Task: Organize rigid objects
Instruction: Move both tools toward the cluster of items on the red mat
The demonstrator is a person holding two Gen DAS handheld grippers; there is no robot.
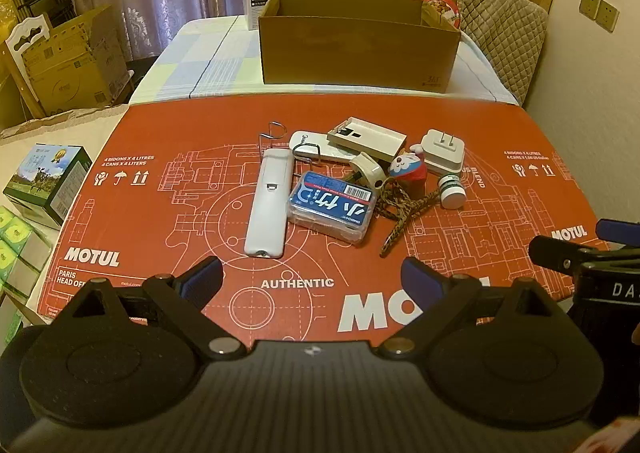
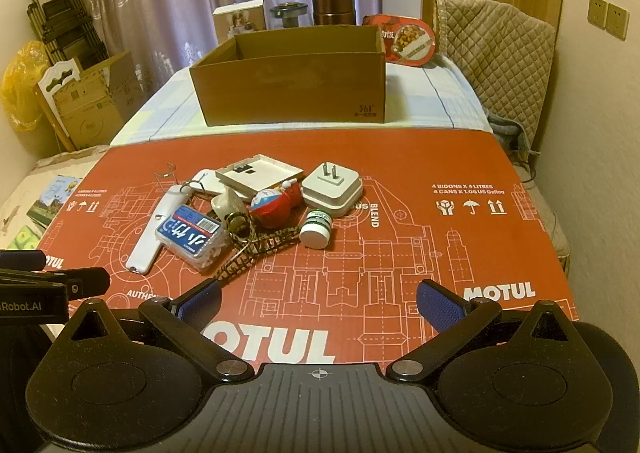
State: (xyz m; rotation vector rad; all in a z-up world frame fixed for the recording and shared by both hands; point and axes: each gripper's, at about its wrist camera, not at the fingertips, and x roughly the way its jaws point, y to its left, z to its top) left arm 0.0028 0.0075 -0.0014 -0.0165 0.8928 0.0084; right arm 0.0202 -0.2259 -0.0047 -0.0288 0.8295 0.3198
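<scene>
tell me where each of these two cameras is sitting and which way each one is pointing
Left wrist: on the left gripper, low over the red mat, facing the object pile and cardboard box; its own open fingers show, and the right gripper at the right edge.
Right wrist: on the right gripper, further right, facing likewise; its open fingers show, and the left gripper at the left edge.
Shared: white remote, blue-labelled case, plug adapter, box.

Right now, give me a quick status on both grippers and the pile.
Left gripper open, empty. Right gripper open, empty. Pile untouched on red board; cardboard box waiting beyond. Braided cord tangled through the pile.
</scene>
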